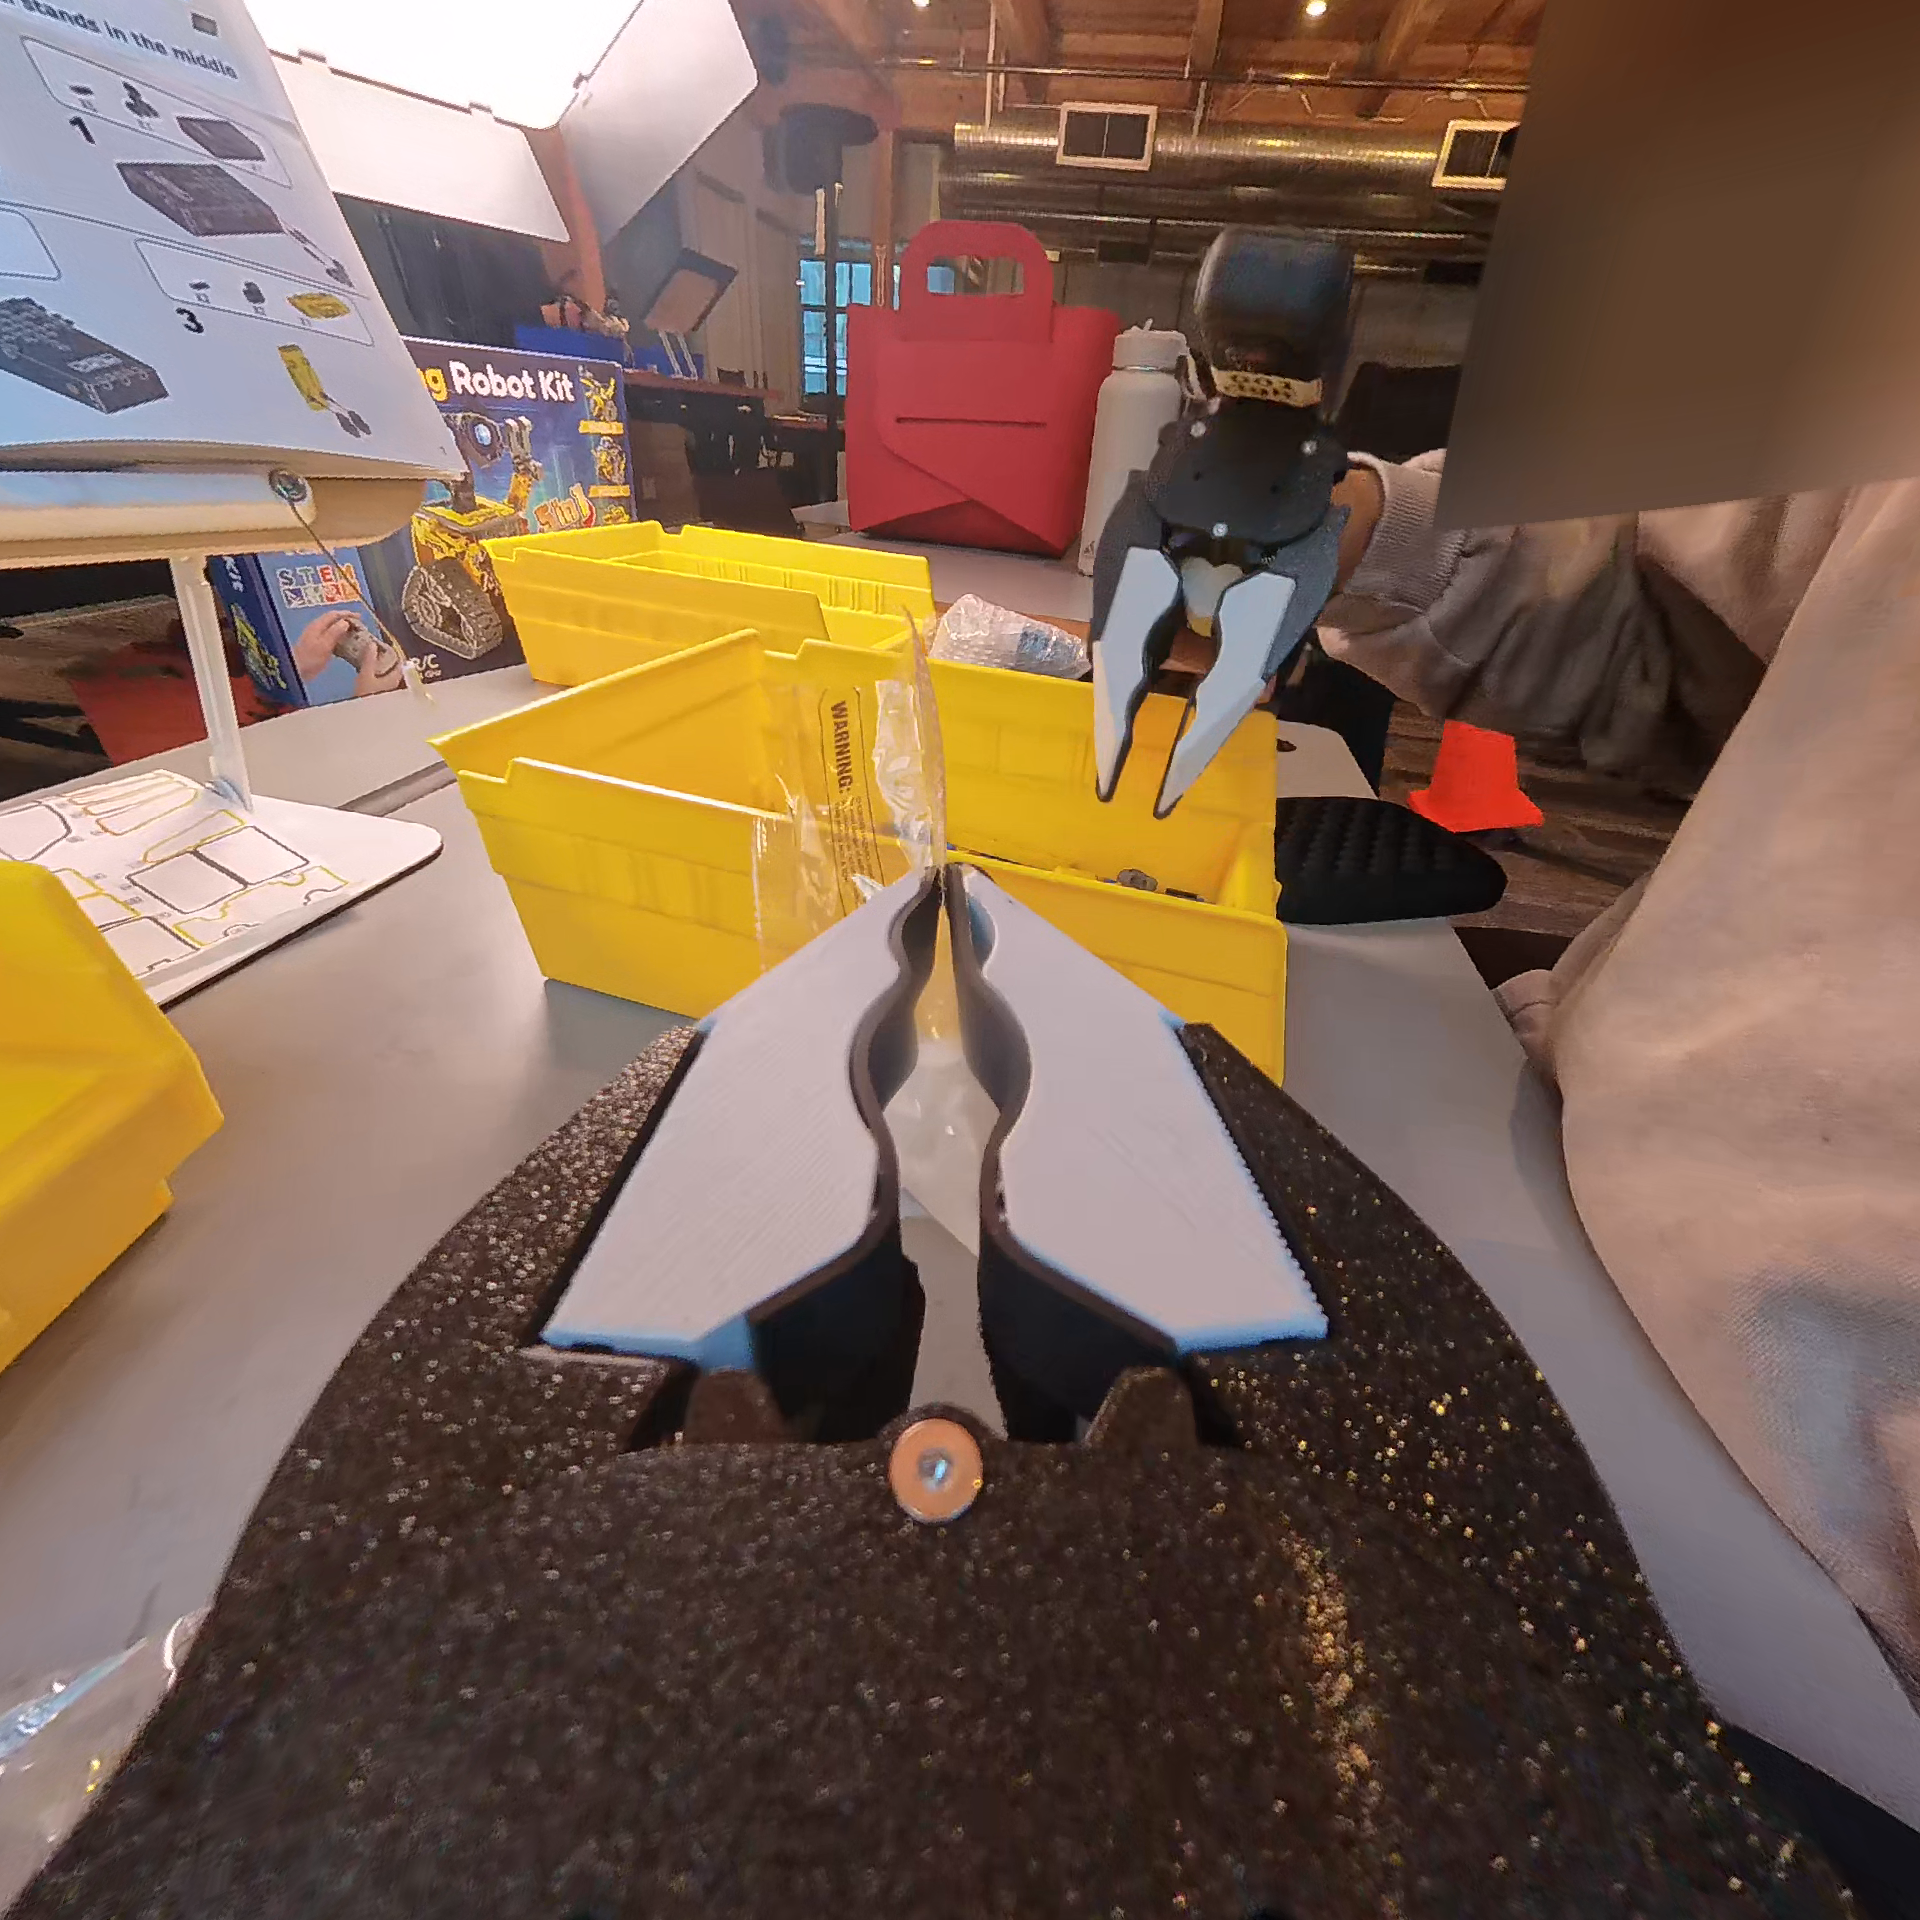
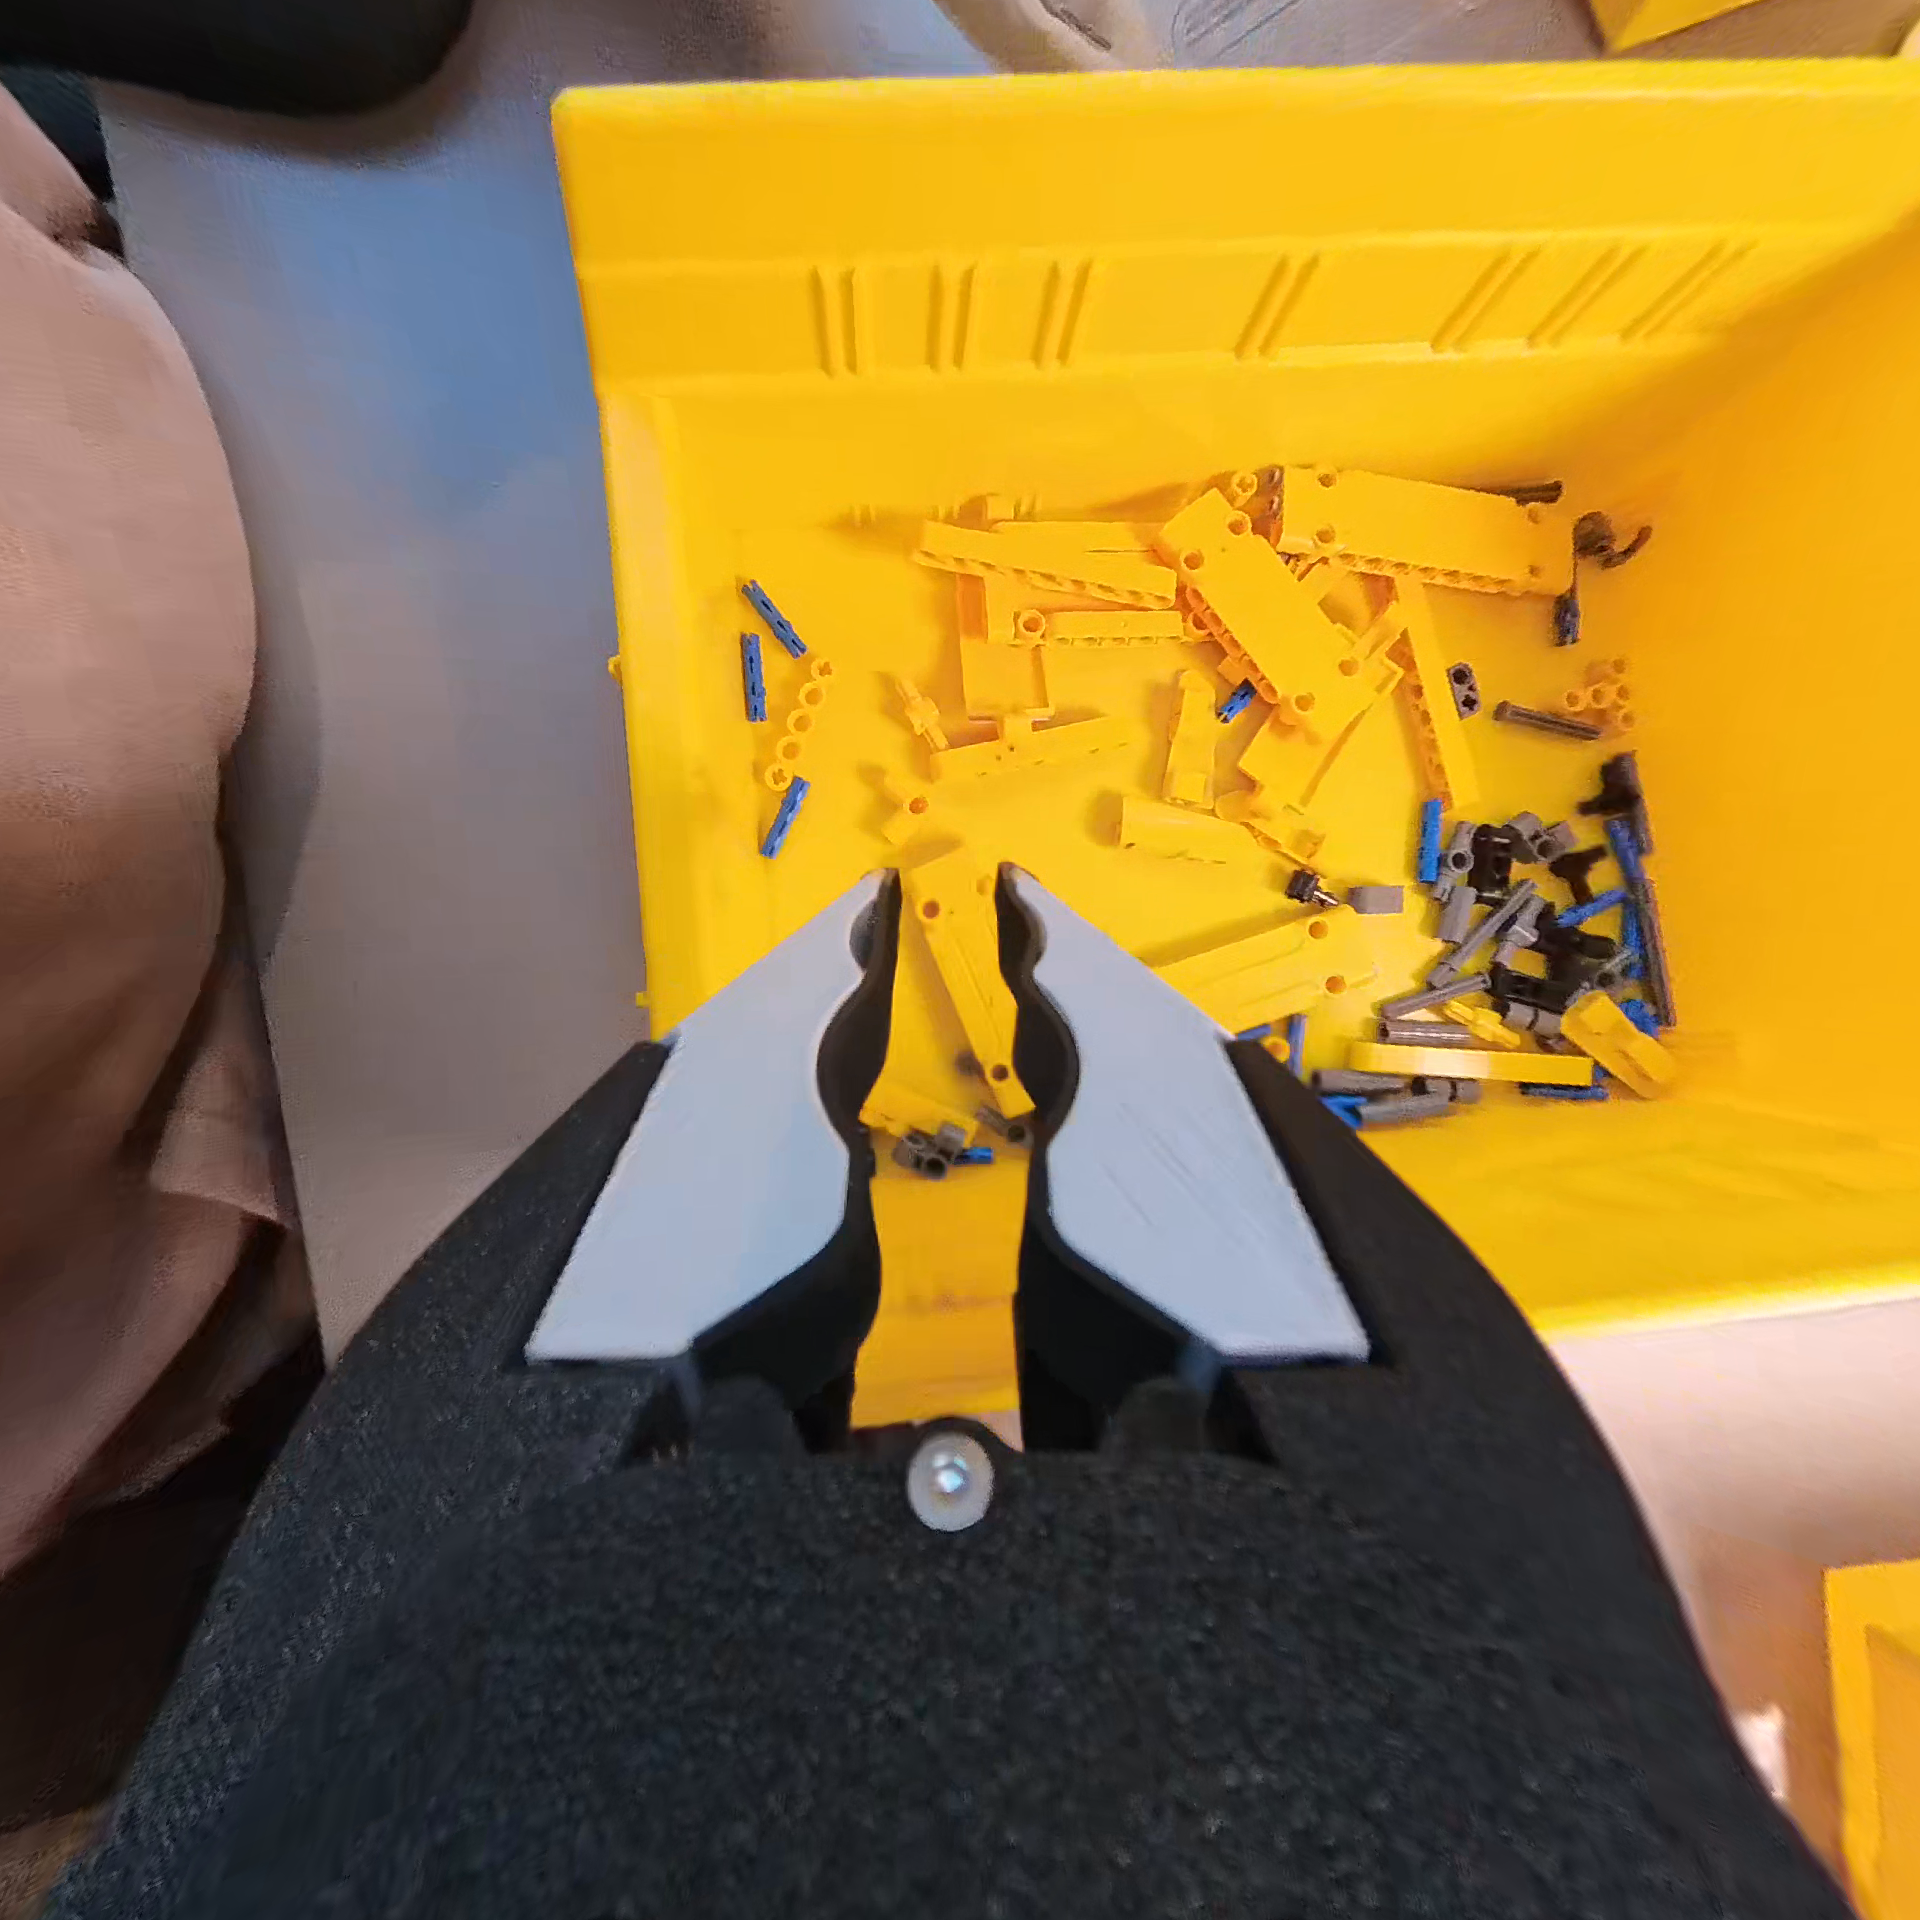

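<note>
Between ribbed left tool (image 1: 943,883) tips, crinkly clear bag (image 1: 894,769); right tool (image 2: 948,883) narrowly parted, empty.

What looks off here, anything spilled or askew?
Nothing spilled. The one oddity: the left gripper pinches an empty clear plastic bag upright beside the yellow bin. Building pieces lie loose inside the bin, where the right gripper hovers, fingers apart.
</note>
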{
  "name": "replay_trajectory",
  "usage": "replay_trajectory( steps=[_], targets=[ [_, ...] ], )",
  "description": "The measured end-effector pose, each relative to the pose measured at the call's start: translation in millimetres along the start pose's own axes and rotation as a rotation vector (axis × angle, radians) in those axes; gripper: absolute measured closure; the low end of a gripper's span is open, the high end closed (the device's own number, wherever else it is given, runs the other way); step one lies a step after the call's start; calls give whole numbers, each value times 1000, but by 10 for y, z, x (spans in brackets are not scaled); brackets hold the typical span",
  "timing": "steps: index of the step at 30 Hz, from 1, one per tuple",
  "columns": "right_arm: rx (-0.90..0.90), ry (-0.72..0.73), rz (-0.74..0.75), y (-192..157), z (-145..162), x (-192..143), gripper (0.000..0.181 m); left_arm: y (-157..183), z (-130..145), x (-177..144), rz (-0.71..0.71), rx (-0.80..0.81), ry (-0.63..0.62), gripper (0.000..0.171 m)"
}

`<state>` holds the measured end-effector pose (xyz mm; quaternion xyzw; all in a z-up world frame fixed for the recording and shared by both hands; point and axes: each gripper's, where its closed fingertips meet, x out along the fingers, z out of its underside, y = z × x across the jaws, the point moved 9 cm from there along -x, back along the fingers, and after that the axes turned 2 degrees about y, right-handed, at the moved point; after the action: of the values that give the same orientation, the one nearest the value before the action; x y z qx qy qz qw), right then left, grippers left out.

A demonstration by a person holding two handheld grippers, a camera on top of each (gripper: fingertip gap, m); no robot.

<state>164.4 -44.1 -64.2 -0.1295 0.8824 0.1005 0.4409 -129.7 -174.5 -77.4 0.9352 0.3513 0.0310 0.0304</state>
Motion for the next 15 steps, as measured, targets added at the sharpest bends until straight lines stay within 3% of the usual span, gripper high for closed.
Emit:
replay_trajectory(
  steps=[3,7,15],
  targets=[
    [-136,-79,-102,95,-37,-80,160,-8,-3,-11,7,-9,10,171],
    [-280,-272,-272,178,-48,63,158,-32,10,-20,7,-24,15,171],
    [-620,-726,-688,-117,29,518,165,-85,66,-22,8,-57,5,171]
  ],
)
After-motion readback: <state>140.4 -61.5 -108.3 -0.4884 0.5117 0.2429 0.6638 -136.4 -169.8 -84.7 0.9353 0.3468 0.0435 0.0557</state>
